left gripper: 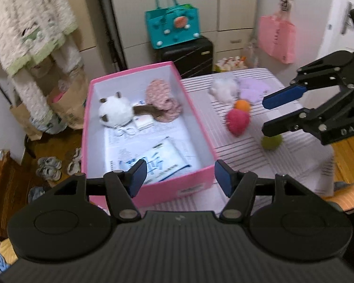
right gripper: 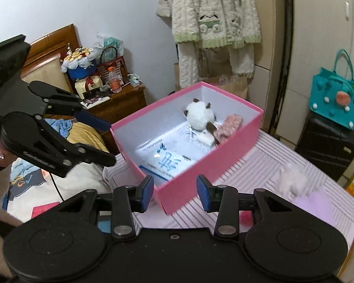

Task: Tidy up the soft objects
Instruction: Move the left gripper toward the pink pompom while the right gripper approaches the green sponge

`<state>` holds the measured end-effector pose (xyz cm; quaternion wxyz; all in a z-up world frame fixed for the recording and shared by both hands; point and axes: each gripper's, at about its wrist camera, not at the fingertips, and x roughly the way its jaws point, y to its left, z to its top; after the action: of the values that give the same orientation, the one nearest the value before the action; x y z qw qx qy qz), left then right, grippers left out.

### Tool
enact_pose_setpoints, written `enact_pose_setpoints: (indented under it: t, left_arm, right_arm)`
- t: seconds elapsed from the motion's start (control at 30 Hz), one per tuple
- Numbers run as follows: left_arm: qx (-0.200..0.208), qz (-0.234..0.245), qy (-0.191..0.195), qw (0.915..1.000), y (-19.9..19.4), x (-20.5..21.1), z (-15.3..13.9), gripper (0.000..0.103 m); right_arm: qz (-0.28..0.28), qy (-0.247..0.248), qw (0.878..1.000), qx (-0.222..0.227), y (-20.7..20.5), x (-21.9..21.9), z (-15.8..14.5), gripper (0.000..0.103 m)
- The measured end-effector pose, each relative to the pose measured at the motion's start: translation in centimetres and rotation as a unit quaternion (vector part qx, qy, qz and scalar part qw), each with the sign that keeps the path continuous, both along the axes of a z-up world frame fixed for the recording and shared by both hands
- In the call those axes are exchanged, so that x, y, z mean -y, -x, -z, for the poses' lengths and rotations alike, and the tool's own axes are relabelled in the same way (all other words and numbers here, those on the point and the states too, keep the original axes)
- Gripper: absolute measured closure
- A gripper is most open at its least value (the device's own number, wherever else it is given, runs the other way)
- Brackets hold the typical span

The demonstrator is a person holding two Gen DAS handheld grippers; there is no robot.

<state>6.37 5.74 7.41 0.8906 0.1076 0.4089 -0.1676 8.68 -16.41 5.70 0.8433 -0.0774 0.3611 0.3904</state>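
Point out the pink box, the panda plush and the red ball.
pink box (left gripper: 187,184), left wrist view, near outer wall.
panda plush (left gripper: 115,112), left wrist view, white body.
red ball (left gripper: 238,121), left wrist view, centre.

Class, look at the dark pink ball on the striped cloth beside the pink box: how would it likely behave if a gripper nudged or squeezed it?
The dark pink ball looks rounded and lies loose on the striped cloth, so a nudge would probably roll it, perhaps into the orange ball at its side. Its fuzzy surface suggests it is light and would squash somewhat under a squeeze.
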Motion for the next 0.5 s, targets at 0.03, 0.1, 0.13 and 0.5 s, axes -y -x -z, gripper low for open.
enact_pose_setpoints:
  t: [0.03, 0.1, 0.13, 0.5]
  left_arm:
    - [0.003, 0.006, -0.002, 1.0, 0.3, 0.5, -0.1, 0.039]
    - [0.007, 0.022, -0.006, 0.9997, 0.8, 1.7, -0.2, 0.038]
    - [0.008, 0.03, -0.008, 0.9995, 0.9, 2.3, -0.1, 0.037]
    - [-0.027, 0.121, 0.019, 0.992, 0.2, 9.3, 2.6, 0.036]
  right_arm:
    - [0.008, -0.004, 1.0, -0.001, 0.4, 0.7, 0.1, 0.057]
    - [0.019, -0.009, 1.0, -0.002, 1.1, 2.1, 0.3, 0.057]
    - [0.026, -0.011, 1.0, -0.001, 1.4, 2.9, 0.5, 0.057]
    - [0.078, 0.019, 0.997, -0.013, 3.7, 8.9, 3.0, 0.056]
